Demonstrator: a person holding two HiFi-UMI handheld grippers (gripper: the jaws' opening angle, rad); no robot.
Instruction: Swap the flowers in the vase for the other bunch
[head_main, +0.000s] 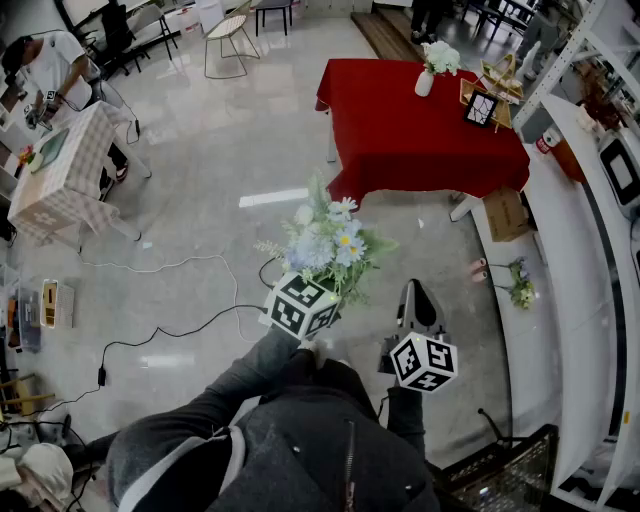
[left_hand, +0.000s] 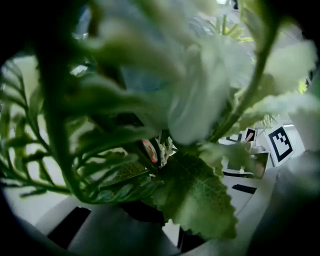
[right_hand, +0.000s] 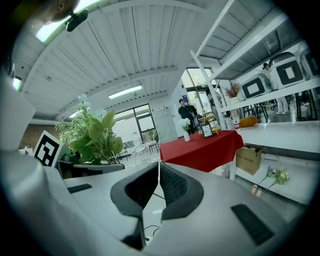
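Vase (head_main: 425, 82): a white vase is shown upright near the far edge of the red-clothed table (head_main: 400, 140), well apart from both grippers, and white flowers (head_main: 440, 57) are seen in it. A blue and white bunch (head_main: 330, 245) is held at its stems by the left gripper (head_main: 312, 290), whose jaws are closed on it. In the left gripper view these jaws are largely covered by blurred leaves and petals. A small red-and-white tag (left_hand: 150, 151) is seen among the stems, but its print cannot be read.

The right gripper (head_main: 416, 300) is clenched with nothing held. In the right gripper view its dark ribbed pads (right_hand: 175, 187) are pressed together. Black-and-white square markers are carried on the cube (head_main: 424, 362) of each gripper.

A small bunch (head_main: 520, 288) is laid on the floor (head_main: 200, 180) just beside the white shelf (head_main: 570, 250). A framed picture (head_main: 482, 108) is stood on the table near the vase, and its content is too small to be made out. A cardboard box (head_main: 507, 213) is set on the floor between the table and the shelf, and any print on it is illegible. The grey sleeves (head_main: 200, 420) of the person are cut off by the lower edge.
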